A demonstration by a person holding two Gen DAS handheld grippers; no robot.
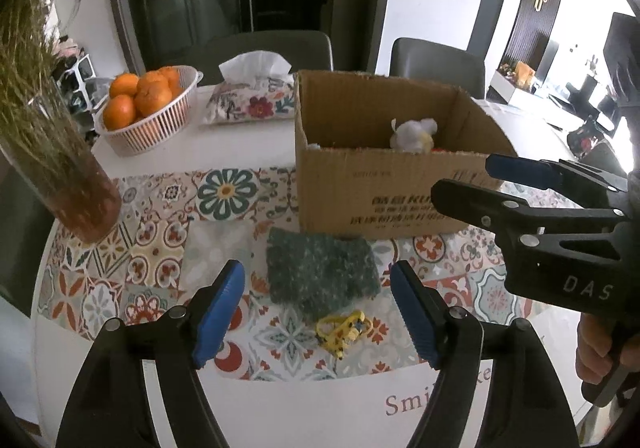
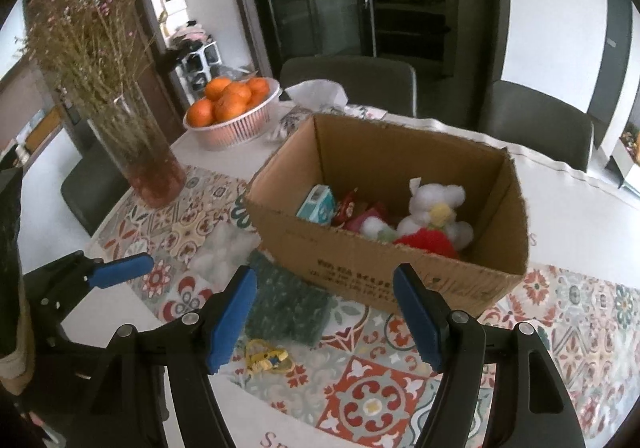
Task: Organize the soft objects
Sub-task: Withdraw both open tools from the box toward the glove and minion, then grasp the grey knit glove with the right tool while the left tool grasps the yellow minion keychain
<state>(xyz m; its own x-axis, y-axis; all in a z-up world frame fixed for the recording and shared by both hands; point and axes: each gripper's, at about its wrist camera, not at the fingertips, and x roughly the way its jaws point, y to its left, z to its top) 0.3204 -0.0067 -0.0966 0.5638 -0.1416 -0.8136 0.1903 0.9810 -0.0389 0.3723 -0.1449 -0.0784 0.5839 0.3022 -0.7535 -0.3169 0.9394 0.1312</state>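
Observation:
A cardboard box point(image 1: 372, 192) point(image 2: 404, 280) stands on the patterned table runner. It holds a white plush point(image 2: 436, 210) point(image 1: 414, 132), red soft items point(image 2: 430, 240) and a teal packet point(image 2: 317, 204). A green scouring pad point(image 1: 320, 274) point(image 2: 286, 302) lies in front of the box, a small yellow toy point(image 1: 345, 332) point(image 2: 267, 358) beside it, and a clear bubble-wrap piece point(image 2: 224, 254) point(image 1: 216, 252) to its left. My left gripper point(image 1: 320, 312) is open and empty over the pad. My right gripper point(image 2: 326, 314) is open and empty near the box front; it also shows in the left wrist view point(image 1: 464, 178).
A glass vase of dried flowers point(image 1: 60, 176) point(image 2: 136, 152) stands at the left. A white basket of oranges point(image 1: 148, 108) point(image 2: 236, 108) and a floral tissue box point(image 1: 252, 96) sit behind. Grey chairs point(image 2: 536, 124) stand past the table's far edge.

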